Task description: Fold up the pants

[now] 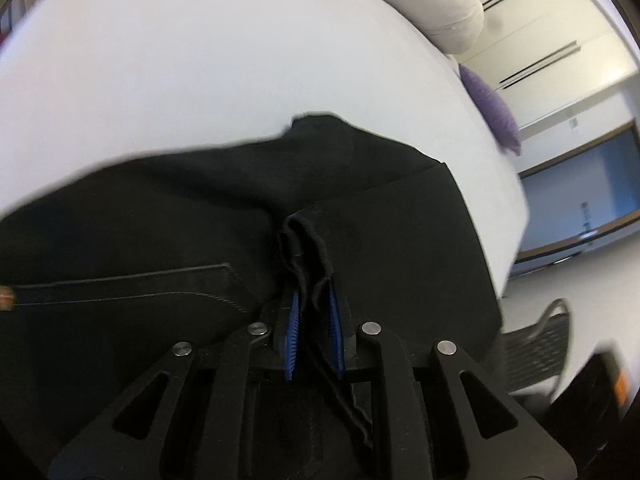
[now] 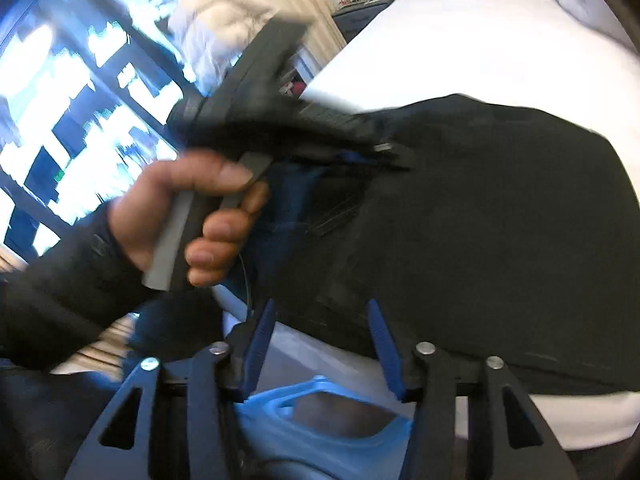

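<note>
Black pants (image 1: 160, 208) lie folded on a white bed (image 1: 200, 60), a stitched pocket seam showing at the left. My left gripper (image 1: 314, 292) is shut on a bunched fold of the pants, which sticks up between its blue pads (image 1: 295, 320). In the right wrist view the pants (image 2: 500, 220) spread over the bed (image 2: 460, 40). There a hand (image 2: 188, 208) in a dark sleeve holds the left gripper (image 2: 380, 156), its tips on the cloth. My right gripper (image 2: 320, 308) stands open at the pants' near edge, its pads clear of the cloth.
White pillows (image 1: 452, 4) and a purple cushion (image 1: 496, 112) sit at the bed's far right side. A mesh chair (image 1: 536, 344) stands beside the bed. A bright window (image 2: 60, 120) fills the left, and a blue plastic item (image 2: 320, 412) lies under my right gripper.
</note>
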Tool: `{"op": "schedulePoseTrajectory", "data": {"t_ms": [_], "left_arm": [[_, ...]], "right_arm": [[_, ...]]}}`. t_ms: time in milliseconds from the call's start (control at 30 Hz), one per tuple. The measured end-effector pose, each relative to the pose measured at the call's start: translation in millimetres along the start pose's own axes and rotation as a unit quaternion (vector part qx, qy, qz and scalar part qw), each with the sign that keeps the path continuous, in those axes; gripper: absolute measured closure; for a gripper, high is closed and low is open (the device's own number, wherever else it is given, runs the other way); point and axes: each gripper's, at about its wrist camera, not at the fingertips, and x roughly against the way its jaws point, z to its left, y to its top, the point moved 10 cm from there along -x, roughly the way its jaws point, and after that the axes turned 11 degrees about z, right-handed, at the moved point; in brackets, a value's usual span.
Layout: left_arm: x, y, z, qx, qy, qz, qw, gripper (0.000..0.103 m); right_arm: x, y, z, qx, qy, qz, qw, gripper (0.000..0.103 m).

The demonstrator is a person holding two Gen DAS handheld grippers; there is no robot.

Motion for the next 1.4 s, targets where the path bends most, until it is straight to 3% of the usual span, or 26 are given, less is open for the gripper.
{"op": "schedulePoseTrajectory", "data": {"t_ms": [100, 167, 267, 333, 400, 467, 533, 567, 667, 767, 933, 1067, 1400], "left_arm": [[19, 6, 4, -0.011, 0.108, -0.035, 0.9934, 0.089], [33, 9, -4, -0.021, 0.135, -0.057, 0.9890, 0.089], [37, 7, -42, -0.055, 0.093, -0.071, 0.9916, 0.089], [21, 0, -60, -0.074, 0.077, -0.053, 0.9929, 0.089], [-2, -10, -61, -0.087, 0.097, -0.024, 0.9913, 0.089], [-24, -19, -45, -0.077, 0.116, 0.010, 0.9903, 0.089], [-29, -22, -38, -0.069, 0.106, 0.011, 0.9919, 0.089], [-28, -22, -37, -0.072, 0.106, 0.012, 0.9918, 0.089], [-28, -23, -36, -0.081, 0.117, 0.016, 0.9897, 0.089], [-38, -17, -45, -0.081, 0.124, 0.012, 0.9888, 0.089], [-41, -18, -48, -0.083, 0.124, 0.007, 0.9888, 0.089], [-36, -29, -47, -0.086, 0.124, 0.004, 0.9886, 0.089], [-30, -35, -44, -0.085, 0.118, -0.007, 0.9894, 0.089]], "right_arm": [[46, 11, -41, -0.041, 0.044, -0.029, 0.998, 0.055], [69, 27, -71, -0.058, 0.069, -0.037, 0.995, 0.055], [81, 54, -108, -0.071, 0.111, -0.038, 0.991, 0.055], [74, 79, -140, -0.094, 0.139, -0.031, 0.985, 0.054], [60, 99, -166, -0.118, 0.171, -0.014, 0.978, 0.054], [38, 113, -191, -0.140, 0.161, 0.002, 0.977, 0.054], [20, 116, -208, -0.153, 0.171, 0.025, 0.973, 0.057], [12, 113, -218, -0.165, 0.172, 0.038, 0.970, 0.067], [7, 99, -229, -0.175, 0.205, 0.046, 0.962, 0.072], [13, 82, -223, -0.168, 0.217, 0.045, 0.961, 0.072], [21, 40, -209, -0.140, 0.204, 0.080, 0.966, 0.068], [36, 4, -199, -0.129, 0.192, 0.087, 0.969, 0.059], [50, -44, -183, -0.138, 0.184, 0.096, 0.968, 0.058]]}}
